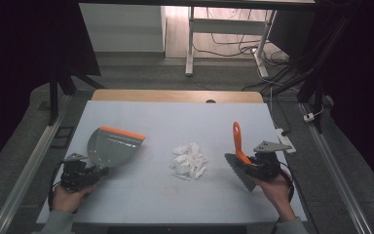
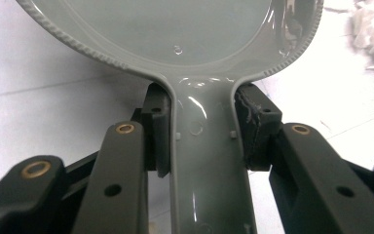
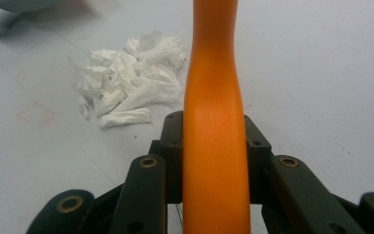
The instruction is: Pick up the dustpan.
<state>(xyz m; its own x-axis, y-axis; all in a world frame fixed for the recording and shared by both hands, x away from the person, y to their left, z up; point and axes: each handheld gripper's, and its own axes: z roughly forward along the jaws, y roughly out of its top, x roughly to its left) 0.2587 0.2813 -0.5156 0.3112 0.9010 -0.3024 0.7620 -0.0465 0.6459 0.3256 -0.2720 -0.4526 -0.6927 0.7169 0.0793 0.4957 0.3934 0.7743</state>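
1 dustpan [image 1: 113, 146] clenched by left gripper [image 1: 78, 173] at 8 o'clock, 1 brush [image 1: 239, 148] gripped by right gripper [image 1: 263, 165] at 4, 1 paper pile [image 1: 189, 161] between

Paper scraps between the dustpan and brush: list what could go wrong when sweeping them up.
1. The paper scraps lie loose and light; a fast stroke of the brush could scatter them past the dustpan.
2. The left tongs grip only the dustpan's narrow handle, so the pan may twist when pushed.
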